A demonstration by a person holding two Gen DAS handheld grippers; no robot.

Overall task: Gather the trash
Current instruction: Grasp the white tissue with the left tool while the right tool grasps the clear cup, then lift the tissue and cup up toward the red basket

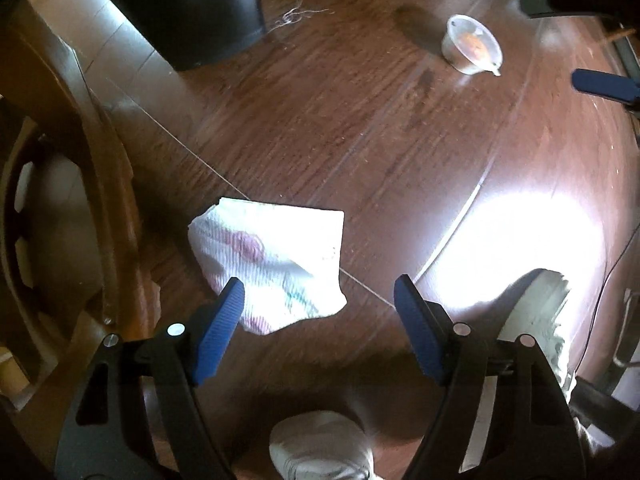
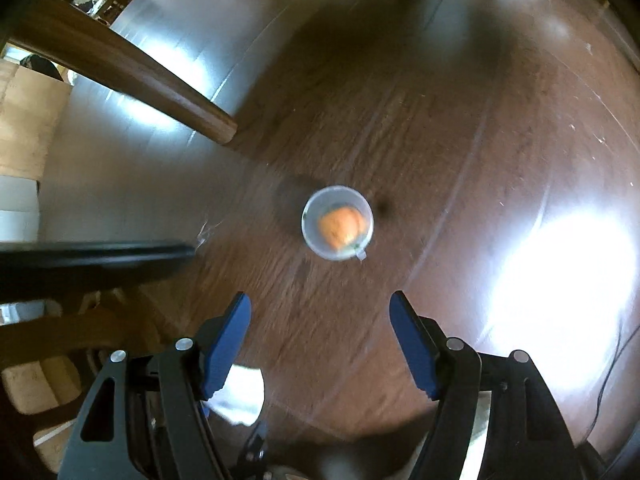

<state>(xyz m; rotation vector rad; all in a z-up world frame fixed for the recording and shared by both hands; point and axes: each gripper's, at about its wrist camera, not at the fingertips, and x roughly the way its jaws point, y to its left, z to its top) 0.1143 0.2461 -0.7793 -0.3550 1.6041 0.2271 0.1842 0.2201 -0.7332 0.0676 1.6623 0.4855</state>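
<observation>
Left gripper [image 1: 320, 300]: its two black arms with blue ribbed pads stand wide apart and hold nothing. The left pad [image 1: 222, 330] overlaps the near edge of the crumpled white paper napkin with pink and green print [image 1: 276, 258]; whether it touches the paper cannot be told. The right pad stands clear of it, over bare boards.

Left hand's pose: the gripper points straight down at the dark brown wooden plank floor [image 1: 340, 128].

Right gripper [image 2: 320, 316]: its blue pads [image 2: 228, 344] are set wide apart, with nothing between them and nothing touched.

Right hand's pose: it points steeply down at the floor, tilted a little forward. The view is blurred.

Napkin: it lies flat on the floor beside a curved brown wooden furniture leg [image 1: 100, 184], just ahead of the left gripper.

Small clear plastic cup with an orange lump inside [image 2: 338, 223]: it stands upright on the floor ahead of the right gripper, apart from both pads. In the left wrist view it sits well away from the napkin [image 1: 472, 45], near the far right.

Black bin-like container [image 1: 180, 4]: it stands on the floor beyond the napkin.

Person's grey shoes [image 1: 320, 446]: they show at the bottom edge, close beneath the left gripper.
</observation>
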